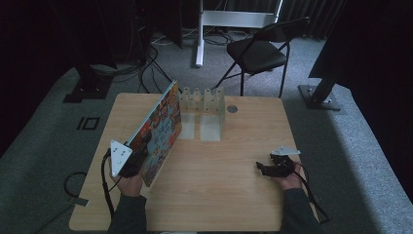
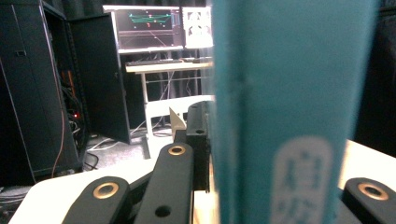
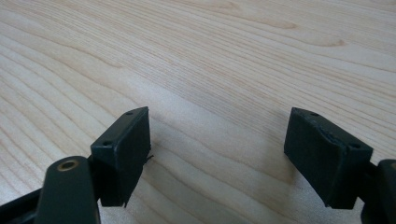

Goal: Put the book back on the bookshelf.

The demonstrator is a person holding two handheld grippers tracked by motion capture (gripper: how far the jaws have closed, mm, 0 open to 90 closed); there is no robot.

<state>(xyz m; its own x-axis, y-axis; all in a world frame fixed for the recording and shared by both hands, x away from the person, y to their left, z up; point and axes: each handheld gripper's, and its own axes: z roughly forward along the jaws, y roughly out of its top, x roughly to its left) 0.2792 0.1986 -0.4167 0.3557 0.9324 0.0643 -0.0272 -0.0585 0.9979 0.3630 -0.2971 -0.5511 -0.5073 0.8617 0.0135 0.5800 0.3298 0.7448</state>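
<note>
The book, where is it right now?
In the high view the book is on the table's left side, tilted up in the left claw, just before the clear rack.

Light wooden table — clear slotted rack standing at far edge

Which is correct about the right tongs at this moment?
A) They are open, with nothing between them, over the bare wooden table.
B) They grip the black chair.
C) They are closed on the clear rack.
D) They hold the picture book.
A: the right tongs stand wide apart, with bare table between them; the left tongs hold the book.
</note>
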